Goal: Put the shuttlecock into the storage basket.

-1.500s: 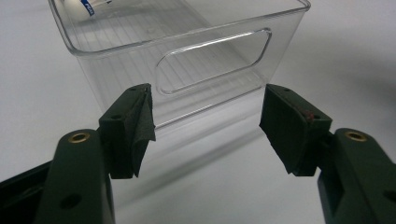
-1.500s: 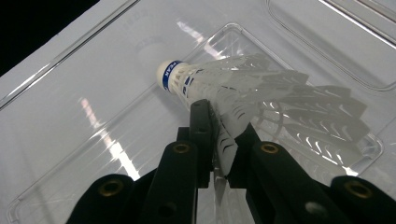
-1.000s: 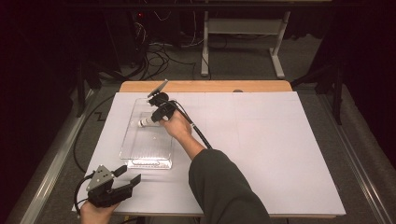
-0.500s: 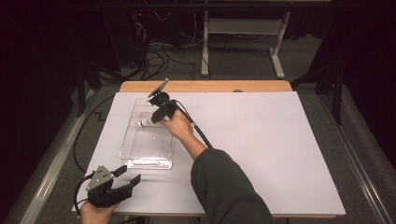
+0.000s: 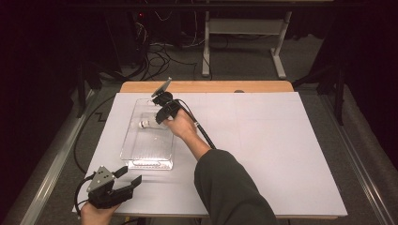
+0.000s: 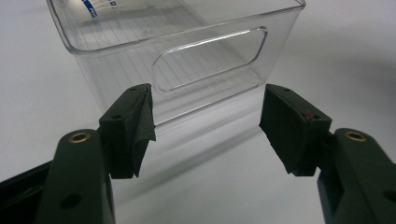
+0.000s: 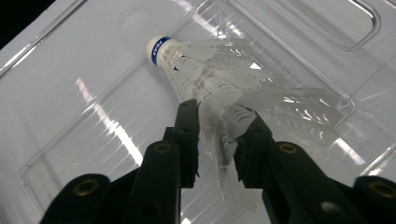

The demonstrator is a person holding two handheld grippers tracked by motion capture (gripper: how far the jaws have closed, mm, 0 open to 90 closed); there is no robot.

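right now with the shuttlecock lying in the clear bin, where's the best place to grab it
Probably the feather skirt, from above through the open top of the clear bin. The shuttlecock lies on its side on the floor, cork tip pointing away, so the flared skirt offers the widest, softest span, while the small round cork could slip. The right gripper already has the skirt between its fingers; a light squeeze avoids crushing feathers.

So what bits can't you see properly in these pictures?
- Shuttlecock: in the right gripper view, the right gripper covers its feather tips; in the high view it is too small for detail.
- Blue print on its cork: too small to read.
- Clear bin: left gripper view cuts off its far end.
- Left gripper: hand cut by the high view's bottom edge.
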